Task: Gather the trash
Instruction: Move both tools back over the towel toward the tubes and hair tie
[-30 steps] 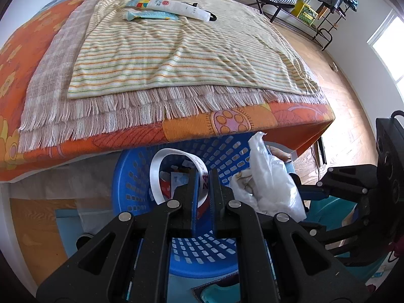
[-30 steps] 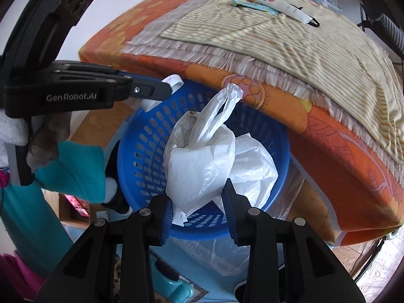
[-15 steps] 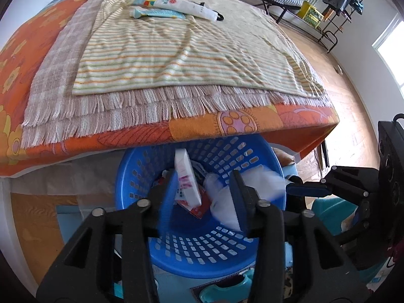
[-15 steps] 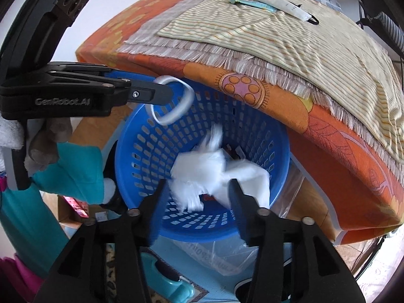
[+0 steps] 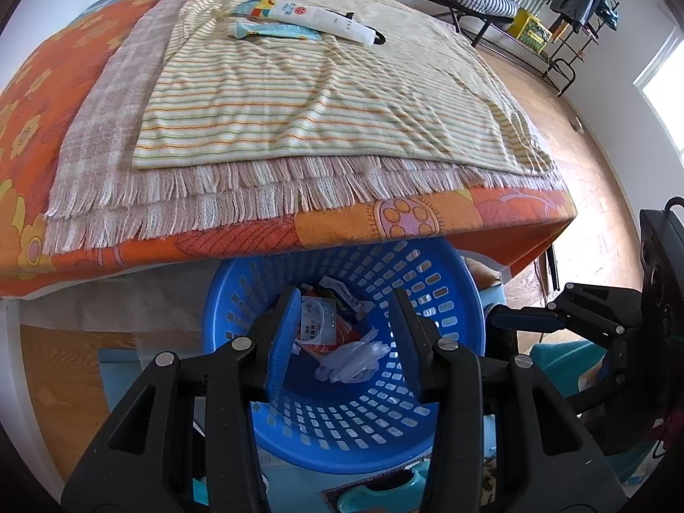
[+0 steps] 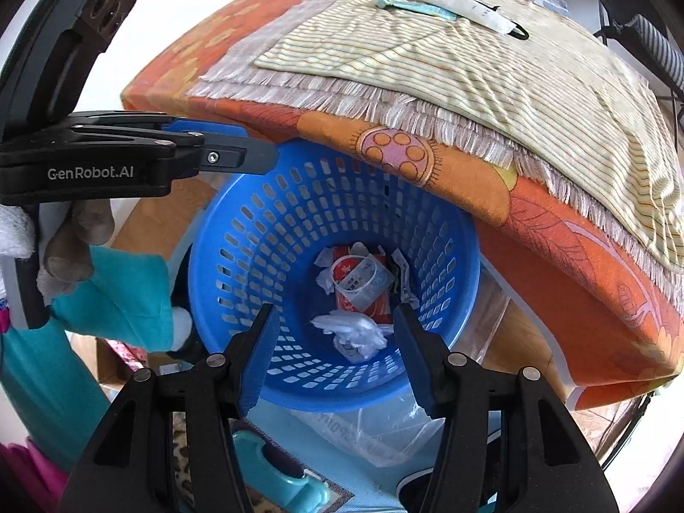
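Fingers on my left gripper [image 5: 344, 342] stand wide apart with nothing between them, poised above the mouth of the blue laundry basket [image 5: 453, 299]. My right gripper [image 6: 333, 352] is the same: jaws spread, nothing held, hovering over the near rim of that basket [image 6: 213, 235].

Looking down past the pads, I see the crumpled white plastic bag [image 6: 355, 333] lying loose on the basket floor, near side. Just behind it rests a clear tape roll [image 6: 363, 280] on top of a red wrapper [image 6: 380, 305], with scraps of white paper [image 6: 325, 265] around them. From the left wrist view the bag [image 5: 350, 357] and the roll [image 5: 318, 320] sit between my fingers, low in the basket.

The basket stands on the floor, tucked partly under the edge of an orange patterned bedspread [image 5: 239, 239]. On top lies a fringed blanket [image 5: 107, 137], then a striped towel [image 5: 320, 98], and at its far end a white tube [image 5: 329, 21] beside a teal tube [image 5: 278, 30].
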The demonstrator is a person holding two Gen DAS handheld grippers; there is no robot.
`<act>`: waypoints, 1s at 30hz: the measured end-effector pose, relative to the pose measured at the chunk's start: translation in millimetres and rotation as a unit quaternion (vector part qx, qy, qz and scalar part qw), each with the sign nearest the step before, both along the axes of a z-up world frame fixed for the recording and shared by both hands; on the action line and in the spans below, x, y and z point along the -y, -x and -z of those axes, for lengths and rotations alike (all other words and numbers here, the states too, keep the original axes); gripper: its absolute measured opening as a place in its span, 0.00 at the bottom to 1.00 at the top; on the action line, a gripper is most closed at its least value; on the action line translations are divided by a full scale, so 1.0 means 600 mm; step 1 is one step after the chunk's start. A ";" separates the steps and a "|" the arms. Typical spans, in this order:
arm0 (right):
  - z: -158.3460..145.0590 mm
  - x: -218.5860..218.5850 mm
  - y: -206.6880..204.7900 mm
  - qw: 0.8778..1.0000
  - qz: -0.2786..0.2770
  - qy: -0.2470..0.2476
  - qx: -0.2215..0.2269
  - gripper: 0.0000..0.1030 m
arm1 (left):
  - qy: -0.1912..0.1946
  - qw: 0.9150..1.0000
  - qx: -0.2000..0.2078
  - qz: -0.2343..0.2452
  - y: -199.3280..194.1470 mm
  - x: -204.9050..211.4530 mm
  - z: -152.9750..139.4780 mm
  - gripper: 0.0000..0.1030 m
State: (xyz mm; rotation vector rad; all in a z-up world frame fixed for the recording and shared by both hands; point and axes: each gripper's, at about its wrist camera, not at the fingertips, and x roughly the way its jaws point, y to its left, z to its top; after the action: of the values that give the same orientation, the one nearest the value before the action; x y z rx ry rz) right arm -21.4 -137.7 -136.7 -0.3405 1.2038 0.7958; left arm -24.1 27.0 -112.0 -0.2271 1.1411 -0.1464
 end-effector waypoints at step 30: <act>-0.154 0.012 -0.192 0.992 0.086 -0.031 0.082 0.65 | 0.006 0.998 0.047 -0.049 -0.206 -0.107 -0.103 0.42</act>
State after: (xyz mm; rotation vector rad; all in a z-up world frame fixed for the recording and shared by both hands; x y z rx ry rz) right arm 94.1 -144.8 -44.1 -0.2423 1.0368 0.6407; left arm 99.6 90.9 -50.4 -0.2840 1.0337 -0.0767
